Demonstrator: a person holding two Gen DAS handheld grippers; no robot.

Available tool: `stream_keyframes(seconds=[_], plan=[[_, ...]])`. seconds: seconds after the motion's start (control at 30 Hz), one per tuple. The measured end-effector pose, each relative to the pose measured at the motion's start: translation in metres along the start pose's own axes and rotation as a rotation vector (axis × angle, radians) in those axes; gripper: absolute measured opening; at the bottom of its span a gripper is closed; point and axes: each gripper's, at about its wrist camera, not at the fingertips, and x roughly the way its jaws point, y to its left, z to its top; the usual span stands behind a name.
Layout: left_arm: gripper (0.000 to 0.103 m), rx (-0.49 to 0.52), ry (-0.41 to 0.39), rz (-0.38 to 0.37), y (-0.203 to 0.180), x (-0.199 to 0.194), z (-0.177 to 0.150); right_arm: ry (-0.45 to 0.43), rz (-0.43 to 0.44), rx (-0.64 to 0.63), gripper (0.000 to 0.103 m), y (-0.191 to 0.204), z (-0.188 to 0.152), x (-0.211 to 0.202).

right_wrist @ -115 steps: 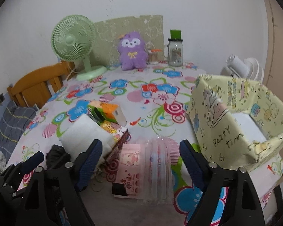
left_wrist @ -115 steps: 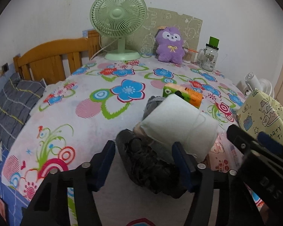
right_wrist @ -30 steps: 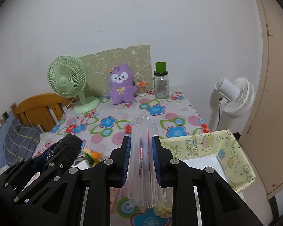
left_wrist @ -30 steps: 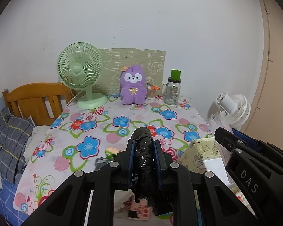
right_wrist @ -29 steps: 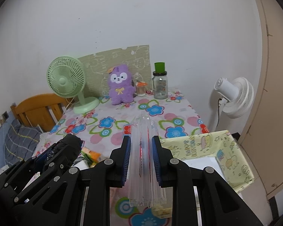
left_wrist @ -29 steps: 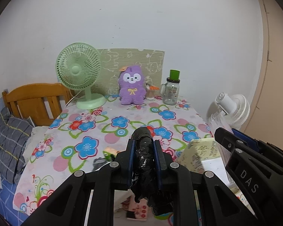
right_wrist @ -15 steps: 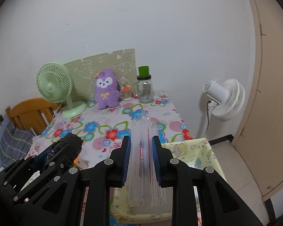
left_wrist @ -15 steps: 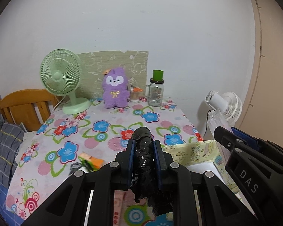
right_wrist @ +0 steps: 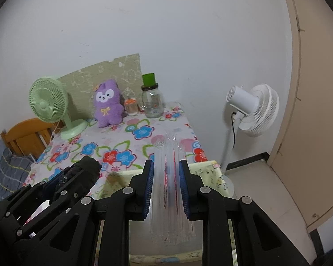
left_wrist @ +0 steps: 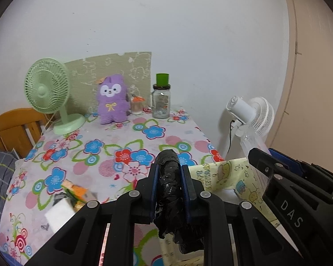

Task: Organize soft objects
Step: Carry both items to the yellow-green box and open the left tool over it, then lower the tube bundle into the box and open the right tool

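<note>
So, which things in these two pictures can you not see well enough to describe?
- Yellow box: inside hidden by both tongs, both views.
- Clear plastic pack: contents unreadable through folded film, right wrist view.
- Orange packet and white item: motion-blurred, left wrist view.
- Jar label: too small.

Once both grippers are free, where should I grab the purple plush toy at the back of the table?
Probably across the body of the purple plush toy, below its head, coming in from the front. It stands upright, facing forward, with a cardboard panel close behind, a green fan to its left and a small cup at its right, so the front looks like the clear approach.
</note>
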Motion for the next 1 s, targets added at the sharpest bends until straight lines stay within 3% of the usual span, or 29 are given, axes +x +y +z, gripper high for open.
stream_keyframes(seconds=[0.3,0.6,0.67,0.77,0.83,0.9,1.0], plan=[[0.02,0.03,0.062,-0.034,-0.023,0.028,-0.004,0.053,-0.036,0.029,0.026,-0.028,-0.006,0.022],[0.052,0.088,0.124,0.002,-0.032,0.049,-0.019,0.109,-0.013,-0.001,0.026,-0.029,-0.018,0.042],[0.068,0.092,0.137,0.0,-0.033,0.053,-0.021,0.117,-0.015,0.002,0.027,-0.029,-0.018,0.046],[0.081,0.095,0.14,-0.004,-0.033,0.055,-0.022,0.135,-0.009,0.009,0.033,-0.031,-0.021,0.05],[0.084,0.113,0.141,0.0,-0.035,0.055,-0.023,0.145,0.009,0.02,0.043,-0.031,-0.022,0.052],[0.087,0.127,0.144,0.011,-0.037,0.056,-0.024,0.143,0.02,0.026,0.064,-0.03,-0.023,0.053],[0.091,0.118,0.151,-0.003,-0.037,0.056,-0.024,0.145,0.02,0.019,0.066,-0.027,-0.024,0.053]])
